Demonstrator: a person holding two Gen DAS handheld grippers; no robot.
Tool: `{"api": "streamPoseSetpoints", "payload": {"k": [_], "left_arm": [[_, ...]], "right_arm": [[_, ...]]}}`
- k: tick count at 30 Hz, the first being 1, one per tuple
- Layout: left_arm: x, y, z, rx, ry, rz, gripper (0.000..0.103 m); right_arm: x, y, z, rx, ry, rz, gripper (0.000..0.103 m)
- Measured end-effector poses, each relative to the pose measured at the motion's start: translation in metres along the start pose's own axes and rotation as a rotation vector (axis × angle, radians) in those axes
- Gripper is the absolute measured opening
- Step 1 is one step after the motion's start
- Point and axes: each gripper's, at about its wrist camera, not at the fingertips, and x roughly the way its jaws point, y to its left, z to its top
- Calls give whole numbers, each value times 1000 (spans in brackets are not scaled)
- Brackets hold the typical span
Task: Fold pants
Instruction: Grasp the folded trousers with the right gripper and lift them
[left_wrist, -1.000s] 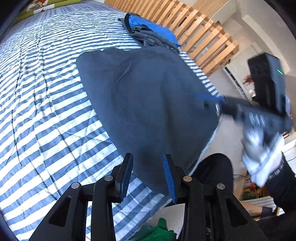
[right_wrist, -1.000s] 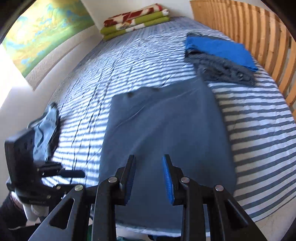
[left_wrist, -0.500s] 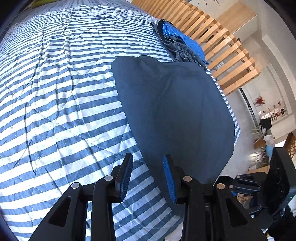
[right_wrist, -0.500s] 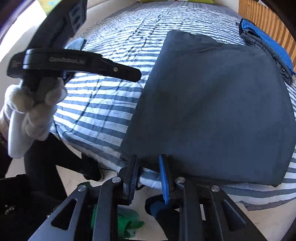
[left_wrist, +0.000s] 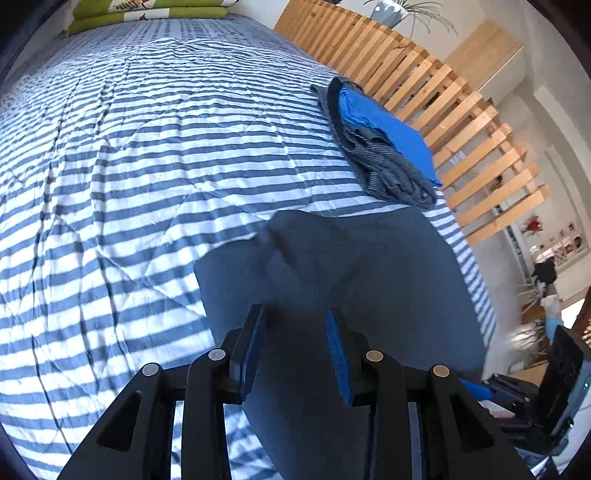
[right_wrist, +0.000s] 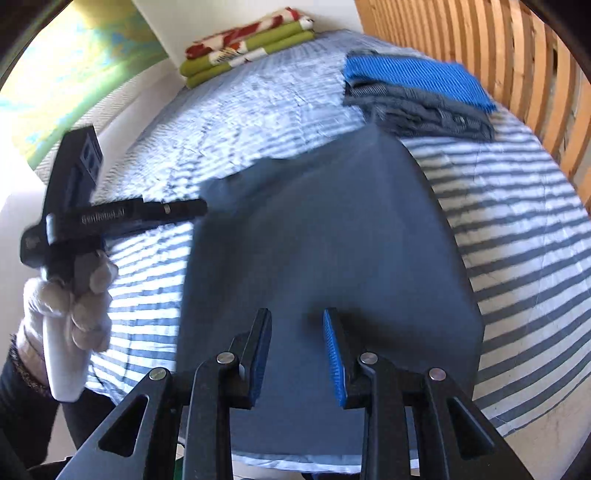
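Left wrist view. Looks down over the pants (left_wrist: 369, 280), a dark blue-grey slab already doubled over and lying flat on the striped bedcover (left_wrist: 147, 155) near the bed's foot. Shows the left gripper (left_wrist: 295, 314) spread, pinching nothing, poised over the left part of the cloth with the left side edge just beside its left finger. Shows a blurred ridge or crease in the fabric just beyond the fingertips. Catches a pile of folded clothes (left_wrist: 388, 155), blue on grey, farther up by the wooden slat rail (left_wrist: 461, 122), close to the pants' far corner; cannot tell whether touching. Glimpses the right gripper (left_wrist: 517, 395) low at the right border, too cut off to read there.

Right wrist view. Hangs the right gripper (right_wrist: 297, 317) above the near half of the pants (right_wrist: 332, 229), jaws opening, nothing between the pads, only cloth lying beneath. Puts the long axis straight away from this claw: near end at the bed's edge below it, far end up toward the pile. Places the left gripper (right_wrist: 199, 208), held in a white-gloved left hand (right_wrist: 70, 306), at the far left corner, blurred; cannot tell whether touching. Judging by this, leaves the near end to the right claw and the far left corner to the left.
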Motion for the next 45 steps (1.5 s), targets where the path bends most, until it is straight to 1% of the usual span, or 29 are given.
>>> {"api": "streamPoseSetpoints", "payload": {"k": [1, 3, 5, 7, 8, 9, 10, 11, 12, 13, 14, 15, 17, 19, 20, 23, 26, 28, 30, 34, 37, 40, 41, 43, 44, 45], "left_arm": [[6, 3, 4, 0, 7, 42, 36], [12, 14, 7, -7, 24, 120, 36], [8, 32, 4, -28, 23, 143, 36], [-4, 48, 0, -64, 20, 128, 36], [-12, 54, -2, -76, 17, 116, 37], [-21, 58, -8, -80, 13, 104, 39], [-30, 59, -13, -82, 12, 91, 40], [-40, 59, -21, -82, 13, 70, 46], [-49, 58, -29, -84, 11, 50, 55], [-57, 57, -37, -90, 9, 31, 60], [-62, 55, -45, -99, 14, 3, 66], [-64, 51, -51, -108, 22, -22, 66], [-64, 44, -63, -118, 51, -66, 69], [-54, 37, -69, -125, 80, -88, 71], [-49, 34, -72, -125, 95, -93, 72], [-33, 31, -76, -145, 125, -95, 72], [-23, 37, -75, -195, 134, -117, 72], [-18, 39, -73, -211, 131, -129, 72], [-16, 38, -71, -206, 126, -135, 71], [-9, 38, -66, -218, 122, -162, 71], [-5, 36, -63, -214, 113, -174, 68], [-2, 33, -59, -210, 106, -177, 68], [-1, 31, -58, -208, 106, -178, 67], [1, 28, -56, -194, 105, -166, 62], [2, 26, -56, -182, 104, -156, 55], [3, 23, -56, -169, 108, -148, 44]], "right_arm": [[4, -5, -3, 1, 17, -3, 26], [7, -13, -10, -8, 53, 18, 26], [3, -18, -12, -30, 77, 41, 26], [-7, -21, -12, -49, 88, 67, 26], [-15, -23, -10, -59, 79, 72, 29], [-23, -26, -8, -71, 59, 64, 35], [-29, -28, -5, -85, 22, 43, 38], [-39, -32, -2, -96, -25, 21, 45], [-49, -38, 5, -100, -81, 2, 53], [-55, -44, 10, -95, -120, -6, 57], [-60, -50, 18, -85, -142, -10, 63], [-61, -54, 27, -78, -142, -8, 67], [-56, -61, 47, -74, -115, 3, 68], [-43, -67, 65, -60, -66, 2, 69], [-32, -72, 74, -50, -23, 16, 69], [-2, -82, 82, -15, 99, 61, 69], [18, -89, 82, -6, 161, 72, 69], [29, -91, 80, -5, 186, 79, 69], [37, -95, 78, 4, 206, 98, 69], [55, -105, 75, 57, 250, 182, 69], [58, -107, 75, 76, 247, 229, 71], [59, -102, 72, 66, 252, 251, 69], [59, -99, 71, 57, 249, 240, 68], [58, -96, 70, 43, 249, 225, 65], [58, -95, 70, 41, 249, 223, 62], [58, -97, 70, 42, 247, 221, 56]]}}
